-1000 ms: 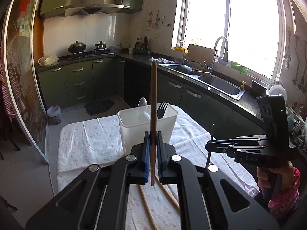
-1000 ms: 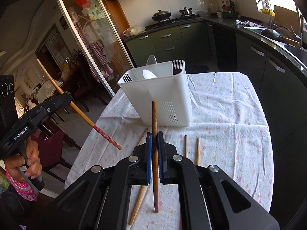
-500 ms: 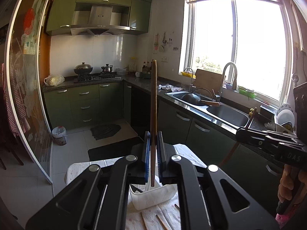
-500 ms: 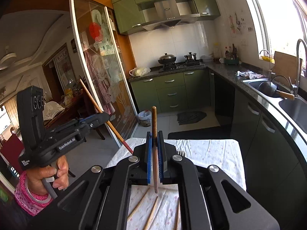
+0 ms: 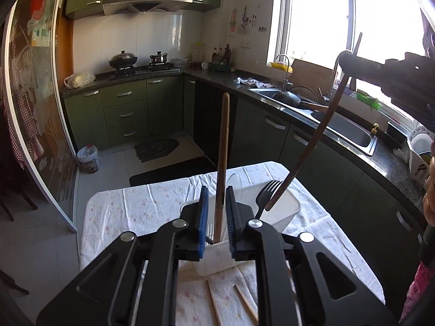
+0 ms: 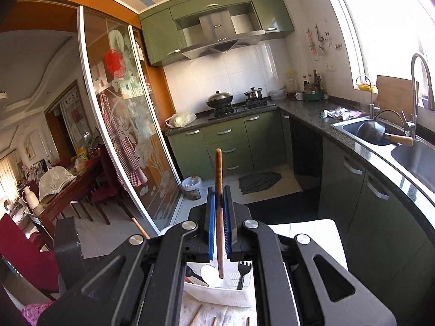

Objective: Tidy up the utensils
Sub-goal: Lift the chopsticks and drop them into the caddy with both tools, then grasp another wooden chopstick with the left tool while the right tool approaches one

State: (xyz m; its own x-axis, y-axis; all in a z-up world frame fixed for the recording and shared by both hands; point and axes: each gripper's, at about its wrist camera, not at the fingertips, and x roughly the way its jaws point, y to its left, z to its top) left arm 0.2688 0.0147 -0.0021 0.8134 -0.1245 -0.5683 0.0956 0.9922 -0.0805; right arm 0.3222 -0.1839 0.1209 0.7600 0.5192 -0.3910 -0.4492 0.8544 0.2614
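Note:
My left gripper [image 5: 216, 198] is open, its pads apart on either side of a wooden chopstick [image 5: 222, 163] that stands with its lower end inside the white utensil holder [image 5: 282, 212]. My right gripper [image 6: 218, 198] is shut on a second wooden chopstick [image 6: 219, 179], held upright with its tip over the holder [image 6: 217, 290]. In the left wrist view the right gripper [image 5: 350, 62] holds that chopstick [image 5: 307, 149] slanting down toward the holder. A black fork [image 5: 267, 191] and a white spoon [image 6: 210, 273] stand in the holder.
Several loose chopsticks [image 5: 214, 301] lie on the flowered tablecloth [image 5: 136, 206] in front of the holder. Green cabinets, a stove [image 6: 233, 107] and a sink [image 5: 345, 130] run along the far and right walls. A glass sliding door [image 6: 122, 141] stands on the left.
Both grippers came down over the holder. My left jaws opened and its chopstick dropped into the holder. My right gripper still grips its chopstick, now just above the holder.

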